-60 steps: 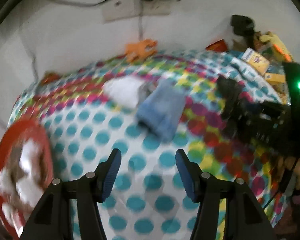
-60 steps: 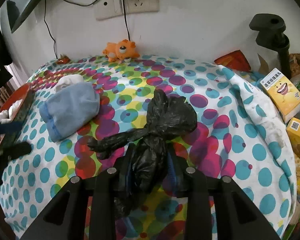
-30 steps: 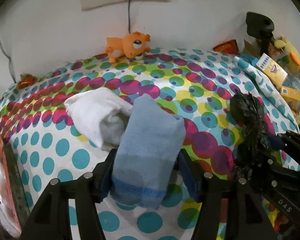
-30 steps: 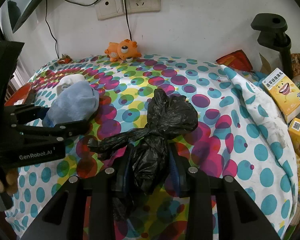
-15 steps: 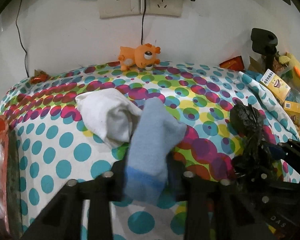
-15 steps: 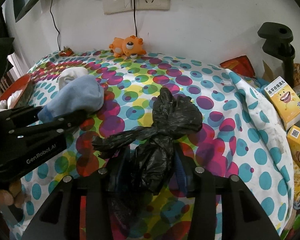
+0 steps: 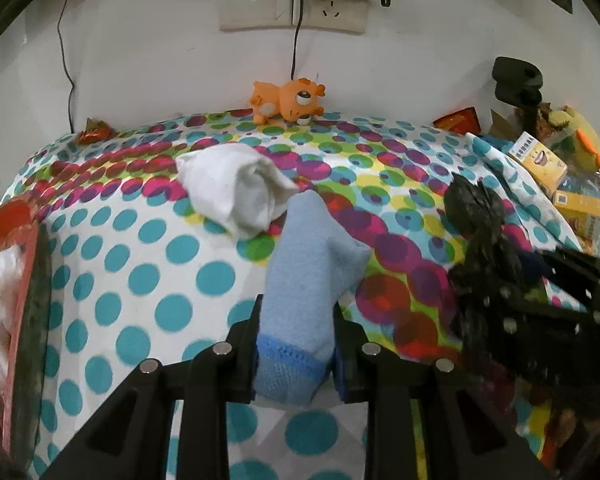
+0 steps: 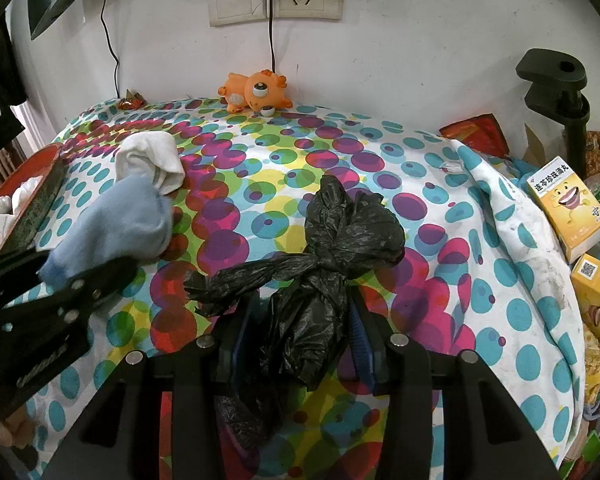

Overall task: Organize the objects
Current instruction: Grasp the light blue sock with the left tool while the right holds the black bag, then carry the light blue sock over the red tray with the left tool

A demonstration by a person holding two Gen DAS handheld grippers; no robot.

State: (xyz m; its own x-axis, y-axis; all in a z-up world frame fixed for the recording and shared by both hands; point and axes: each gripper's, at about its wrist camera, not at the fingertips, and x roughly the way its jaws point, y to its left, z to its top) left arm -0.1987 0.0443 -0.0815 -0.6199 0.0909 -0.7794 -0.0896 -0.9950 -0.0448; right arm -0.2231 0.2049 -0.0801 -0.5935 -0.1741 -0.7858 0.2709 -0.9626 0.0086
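The left gripper (image 7: 296, 344) is clenched on a light blue sock (image 7: 308, 280). Its jaws press the cuff end from both sides. The sock is soft and fuzzy, with a darker blue band at the cuff, and its toe end points away from the gripper over the dotted cloth (image 7: 148, 248). The right gripper (image 8: 300, 332) grasps a black plastic bag (image 8: 332, 256). The jaws have been opening a little, but the bag is between them and the pads touch it. The bag is crumpled and shiny, tied in a knot in the middle, with one twisted end that sticks out to the left. Just behind the blue sock lies a rolled white sock (image 7: 236, 184), touching its toe end. At the left edge stands a red tray (image 7: 16, 232) with white things inside. Far at the wall an orange toy (image 7: 288, 100) lies on the cloth, under the wall sockets (image 7: 296, 4). At the right are yellow boxes (image 8: 568, 208).
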